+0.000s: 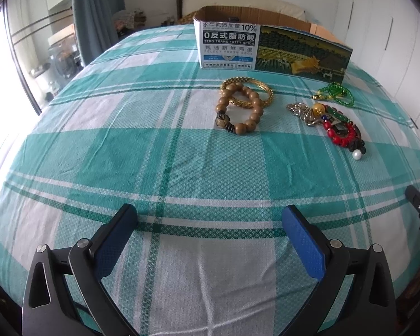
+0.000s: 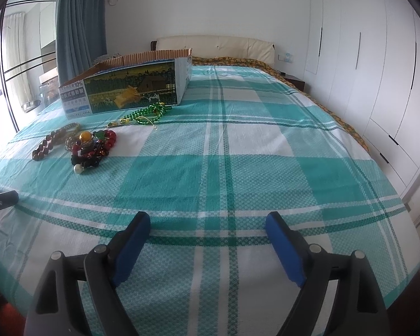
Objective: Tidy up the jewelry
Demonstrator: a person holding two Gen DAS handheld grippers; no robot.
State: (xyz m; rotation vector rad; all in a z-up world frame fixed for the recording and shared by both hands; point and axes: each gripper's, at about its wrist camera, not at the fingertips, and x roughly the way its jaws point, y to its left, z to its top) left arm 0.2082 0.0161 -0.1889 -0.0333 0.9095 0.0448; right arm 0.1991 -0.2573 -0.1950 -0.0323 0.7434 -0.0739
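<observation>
On the green-and-white checked bedspread (image 1: pixel 182 145), every piece of jewelry is lying loose in front of the open cardboard box (image 1: pixel 274 46), so the sorting is looking barely begun; the box's inside is hidden from both cameras, so whether anything is sitting in it I cannot tell. A wooden bead bracelet (image 1: pixel 239 108) is resting across a gold bangle (image 1: pixel 249 92), just beside a tangled heap of red beads, chain and a white pearl (image 1: pixel 336 128), while a green bead necklace (image 1: pixel 337 92) is lying nearest the box wall. Both tools are hovering over bare cloth, well apart from the pieces: the left gripper (image 1: pixel 210 225) is standing with its jaws spread fully wide and gripping nothing, and the right gripper (image 2: pixel 208 228) is likewise standing wide and empty. By my reckoning, picking up each piece and moving it toward the box is all still waiting.
</observation>
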